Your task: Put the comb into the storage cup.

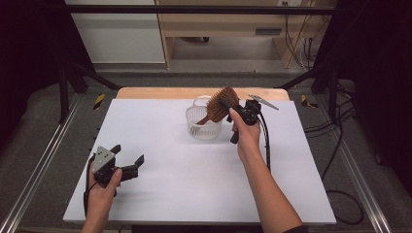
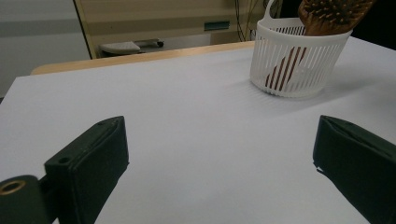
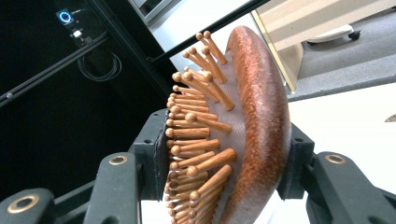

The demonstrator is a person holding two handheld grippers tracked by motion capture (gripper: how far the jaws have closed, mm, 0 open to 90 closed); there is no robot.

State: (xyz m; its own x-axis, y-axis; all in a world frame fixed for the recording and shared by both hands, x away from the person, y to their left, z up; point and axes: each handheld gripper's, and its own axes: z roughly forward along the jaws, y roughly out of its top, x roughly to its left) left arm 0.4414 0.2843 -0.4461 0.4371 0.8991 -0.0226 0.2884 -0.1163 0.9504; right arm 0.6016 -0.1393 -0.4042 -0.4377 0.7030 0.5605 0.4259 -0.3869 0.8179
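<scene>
Near the camera, at the front-left of the white table (image 1: 160, 194), a person's left hand (image 1: 101, 194) holds the left gripper (image 1: 127, 160) low over the tabletop, jaws spread wide w/ nothing between them; the left gripper view has both black jaws flanking bare white surface. Farther back, right of centre, the right hand (image 1: 247, 138) raises the right gripper (image 1: 237, 108), clamped on the head of a wooden hairbrush (image 1: 221, 104). In the right gripper view the hairbrush (image 3: 252, 116) sits edge-on between the jaws, one pad against the bristle pegs, the other against the smooth brown back. Its handle slants down into a white slotted basket (image 1: 203, 127) standing at the far-centre of the table, approx. just left of the right hand; from the left gripper view the handle shows through the basket's (image 2: 289, 70) slats, the brush head above the rim. Both grippers are well apart. Beyond the table's far edge: a pale wood cabinet (image 1: 218, 24) and grey floor.
</scene>
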